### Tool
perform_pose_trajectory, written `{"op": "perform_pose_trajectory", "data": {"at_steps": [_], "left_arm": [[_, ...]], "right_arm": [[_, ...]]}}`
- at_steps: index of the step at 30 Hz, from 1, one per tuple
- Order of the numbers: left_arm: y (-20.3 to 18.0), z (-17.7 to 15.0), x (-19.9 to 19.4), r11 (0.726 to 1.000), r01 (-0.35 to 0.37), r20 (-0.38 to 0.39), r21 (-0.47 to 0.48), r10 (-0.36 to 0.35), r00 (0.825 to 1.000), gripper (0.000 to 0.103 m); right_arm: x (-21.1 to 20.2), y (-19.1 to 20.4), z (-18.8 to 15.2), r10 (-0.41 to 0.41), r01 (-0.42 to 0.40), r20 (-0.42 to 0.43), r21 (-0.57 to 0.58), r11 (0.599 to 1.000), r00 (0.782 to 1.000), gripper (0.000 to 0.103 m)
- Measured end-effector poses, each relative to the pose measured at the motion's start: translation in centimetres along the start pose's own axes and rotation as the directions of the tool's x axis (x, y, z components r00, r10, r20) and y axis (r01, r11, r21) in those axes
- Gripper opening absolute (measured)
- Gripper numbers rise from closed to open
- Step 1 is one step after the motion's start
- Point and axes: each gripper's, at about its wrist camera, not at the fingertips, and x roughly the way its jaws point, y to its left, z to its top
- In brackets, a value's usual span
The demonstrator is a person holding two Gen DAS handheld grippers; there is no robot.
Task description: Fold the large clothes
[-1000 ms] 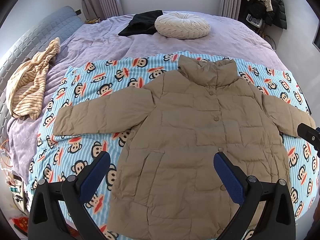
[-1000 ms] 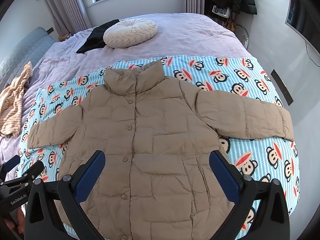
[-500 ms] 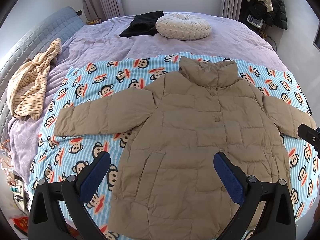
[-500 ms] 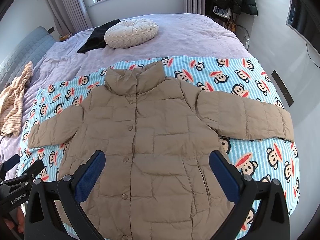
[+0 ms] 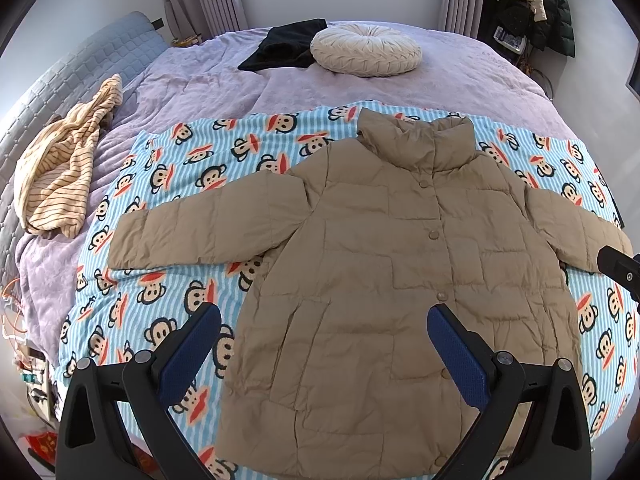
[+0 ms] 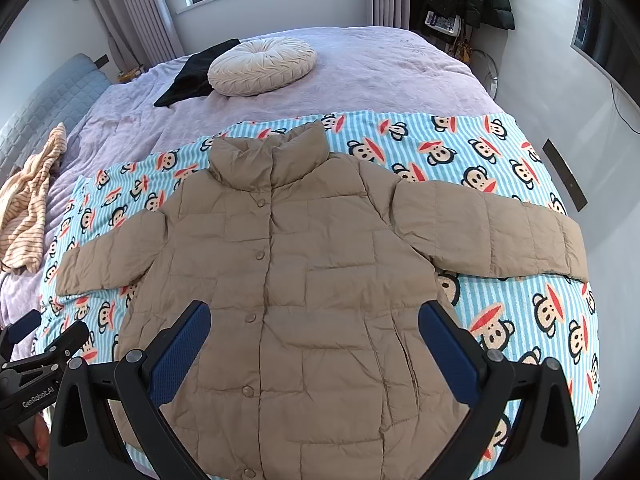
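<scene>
Clearly no fold is made yet; the jacket (image 5: 384, 280) lies flat and buttoned, front up, sleeves spread wide, on the monkey blanket (image 5: 168, 184) across the bed (image 6: 380, 72); the left gripper (image 5: 324, 344) and right gripper (image 6: 314, 340) hover above its hem, fingers wide apart, holding nothing; the next move, I judge, calls for taking one sleeve and laying it over the chest.
</scene>
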Motion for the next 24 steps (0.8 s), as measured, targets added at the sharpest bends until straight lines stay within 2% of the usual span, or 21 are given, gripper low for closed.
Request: {"op": "perform_pose_trajectory", "data": {"at_steps": [24], "left_arm": [[-0.80,-0.50,-0.19,1.000,0.000,-0.002,0.002,0.000,1.000,0.103]], "right_arm": [[0.02,-0.47,-0.11,0.002,-0.002,0.001,0.000,1.000,1.000,0.103]]}}
